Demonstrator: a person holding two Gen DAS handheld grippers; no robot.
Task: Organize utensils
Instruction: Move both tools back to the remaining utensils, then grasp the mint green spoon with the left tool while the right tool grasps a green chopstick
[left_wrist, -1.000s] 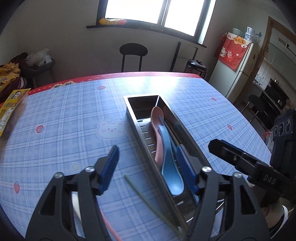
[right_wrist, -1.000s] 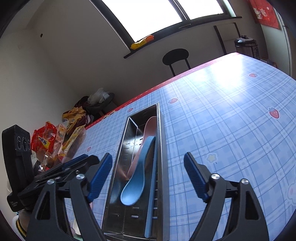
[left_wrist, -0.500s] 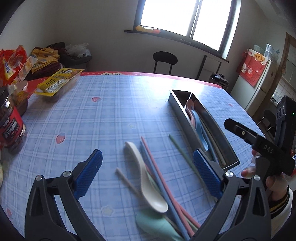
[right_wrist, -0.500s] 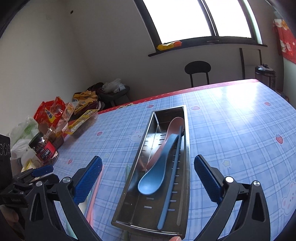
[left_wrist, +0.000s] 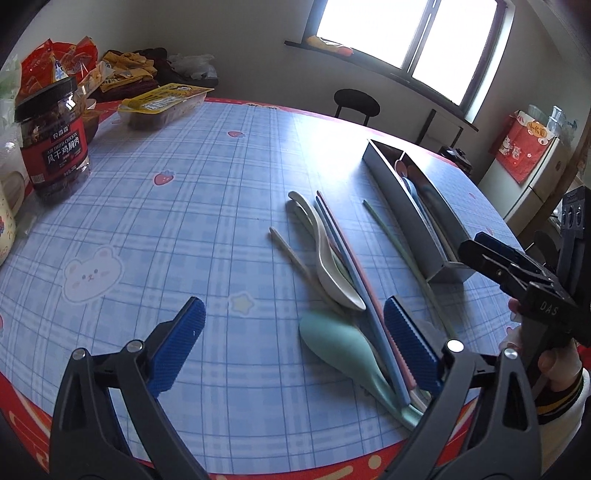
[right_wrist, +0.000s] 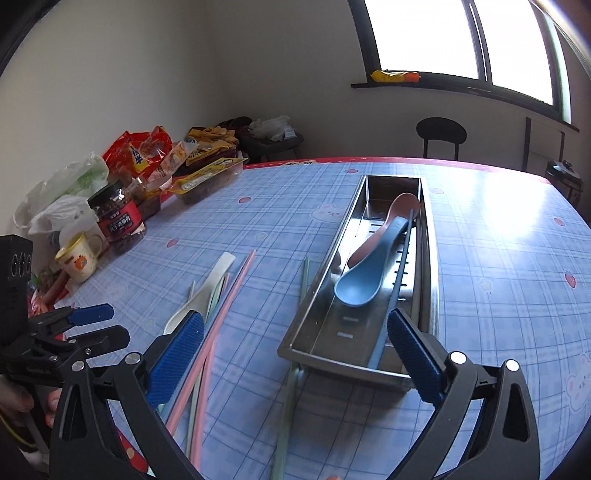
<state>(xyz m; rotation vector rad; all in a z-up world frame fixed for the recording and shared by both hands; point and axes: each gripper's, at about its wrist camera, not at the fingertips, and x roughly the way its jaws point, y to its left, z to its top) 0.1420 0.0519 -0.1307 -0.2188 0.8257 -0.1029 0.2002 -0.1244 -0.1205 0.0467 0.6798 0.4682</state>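
A steel utensil tray (right_wrist: 321, 280) (left_wrist: 402, 206) lies on the table and holds a blue spoon (right_wrist: 365, 273), a pink spoon (right_wrist: 399, 206) and a blue chopstick (right_wrist: 397, 280). Loose on the cloth lie a cream spoon (left_wrist: 325, 254), a mint green spoon (left_wrist: 343, 343), blue and pink chopsticks (left_wrist: 354, 269), a beige chopstick (left_wrist: 295, 258) and a green chopstick (left_wrist: 402, 251). My left gripper (left_wrist: 295, 343) is open and empty above the loose pile's near end. My right gripper (right_wrist: 295, 350) is open and empty, above the tray's near end.
A jar with a red label (left_wrist: 55, 140), a mug (right_wrist: 79, 258), a packaged food tray (left_wrist: 162, 107) and snack bags (right_wrist: 144, 151) crowd the table's left side. The table's red edge (left_wrist: 258, 469) is close below the left gripper. A black stool (right_wrist: 441, 134) stands beyond the table.
Both grippers have pulled back from the tray toward the near edge. The left view swung left, bringing the loose utensils and the jar into view. Both stay open.
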